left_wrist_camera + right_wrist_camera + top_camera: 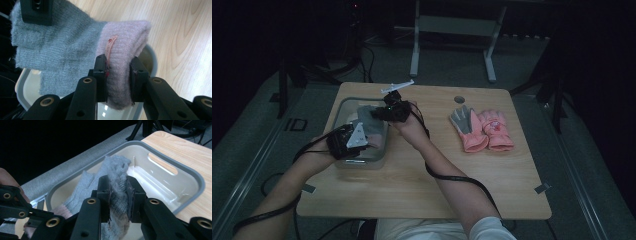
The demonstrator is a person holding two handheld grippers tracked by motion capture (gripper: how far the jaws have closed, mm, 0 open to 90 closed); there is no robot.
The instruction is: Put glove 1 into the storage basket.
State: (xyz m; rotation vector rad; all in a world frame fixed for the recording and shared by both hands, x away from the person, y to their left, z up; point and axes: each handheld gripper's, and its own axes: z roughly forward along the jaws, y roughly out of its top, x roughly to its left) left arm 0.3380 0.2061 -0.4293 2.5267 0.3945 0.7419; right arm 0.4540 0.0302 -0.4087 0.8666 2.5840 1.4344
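Glove (75, 50): grey and pink knit, stretched over the bin (175, 170) at the counter's (422, 190) 10 o'clock.
Left tongs (117, 77): pinching the pink cuff.
Right tongs (117, 195): pinching the grey finger end, keeping it spread.
Pink pair (484, 130): at 2 o'clock, apparently sorted.

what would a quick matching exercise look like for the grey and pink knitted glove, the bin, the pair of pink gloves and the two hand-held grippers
Things:
1. left hand-held gripper
2. right hand-held gripper
3. grey-rimmed translucent plastic bin
4. pair of padded pink gloves with a grey palm

States:
A. lying flat on the right part of the light wooden table
B. clamped on the pink cuff of the grey and pink knitted glove
C. standing on the left part of the table, under the knitted glove
D. clamped on the grey finger end of the knitted glove

Pairs: 1-B, 2-D, 3-C, 4-A
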